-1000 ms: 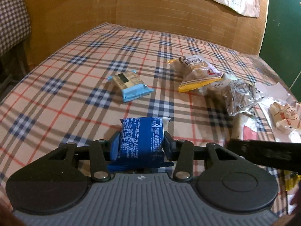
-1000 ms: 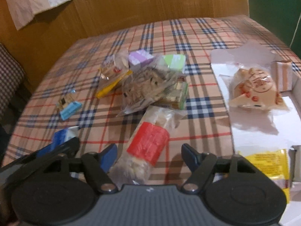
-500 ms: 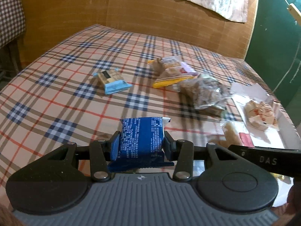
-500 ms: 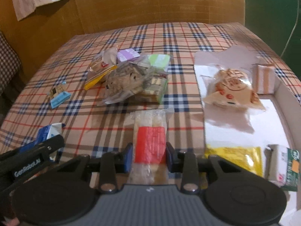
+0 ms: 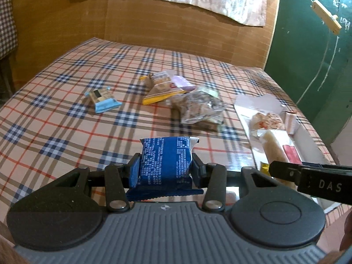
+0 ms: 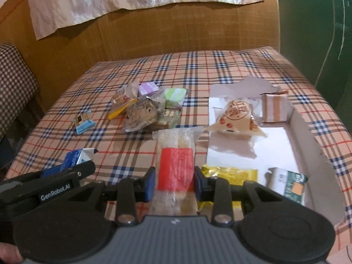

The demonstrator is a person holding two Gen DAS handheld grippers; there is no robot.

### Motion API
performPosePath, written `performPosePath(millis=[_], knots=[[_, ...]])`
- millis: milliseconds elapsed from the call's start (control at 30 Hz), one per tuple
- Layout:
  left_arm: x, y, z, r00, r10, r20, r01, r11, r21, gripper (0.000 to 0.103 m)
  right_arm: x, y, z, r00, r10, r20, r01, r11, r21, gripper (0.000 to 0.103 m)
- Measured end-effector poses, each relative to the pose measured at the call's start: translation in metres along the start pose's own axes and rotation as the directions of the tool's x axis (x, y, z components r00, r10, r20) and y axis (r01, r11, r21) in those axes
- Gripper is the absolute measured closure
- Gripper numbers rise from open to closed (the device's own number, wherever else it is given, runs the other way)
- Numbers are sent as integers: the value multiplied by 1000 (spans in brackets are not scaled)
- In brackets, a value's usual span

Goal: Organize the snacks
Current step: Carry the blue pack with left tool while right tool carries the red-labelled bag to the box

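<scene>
left gripper [image 5: 166, 167]: jaws closed on a blue snack packet [image 5: 166, 159], white print facing up, held above the plaid tablecloth [image 5: 66, 110]. right gripper [image 6: 172, 183]: jaws clamped on a clear-wrapped snack bar with a red label [image 6: 176, 167], held just left of the white cardboard tray [image 6: 308, 136].

tray contents: a tan triangular packet with red print [image 6: 236, 116], a striped brown-and-white packet [image 6: 275, 107] at the far wall, a yellow packet [image 6: 231, 173] and a green-and-white packet [image 6: 290, 183] at the near end.

mid-table: a heap with a yellow-edged packet [image 5: 161, 90], a purple packet [image 5: 182, 82], a crinkled clear bag of brownish snacks [image 5: 200, 106] and a light green packet [image 6: 175, 94]. a small light blue packet [image 5: 102, 100] lies apart, left of the heap.
</scene>
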State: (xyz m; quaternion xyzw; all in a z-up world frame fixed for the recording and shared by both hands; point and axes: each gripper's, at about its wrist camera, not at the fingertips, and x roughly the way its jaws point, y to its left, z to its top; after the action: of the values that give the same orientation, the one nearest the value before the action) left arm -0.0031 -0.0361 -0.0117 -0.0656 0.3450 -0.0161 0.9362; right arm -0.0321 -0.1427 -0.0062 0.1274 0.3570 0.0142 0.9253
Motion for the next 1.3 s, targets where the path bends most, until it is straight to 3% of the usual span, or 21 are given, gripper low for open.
performPosePath(millis=[933,1300], knots=[[-19,-34,-1,997,-80,2,79,992,99,50,-47,-44,-5,995,-53,79,51,999,18,70],[-20,-52,2,989,-145,-20,147,982,117,50,-56,-67,-4,991,-90,98,84,995,56,70]])
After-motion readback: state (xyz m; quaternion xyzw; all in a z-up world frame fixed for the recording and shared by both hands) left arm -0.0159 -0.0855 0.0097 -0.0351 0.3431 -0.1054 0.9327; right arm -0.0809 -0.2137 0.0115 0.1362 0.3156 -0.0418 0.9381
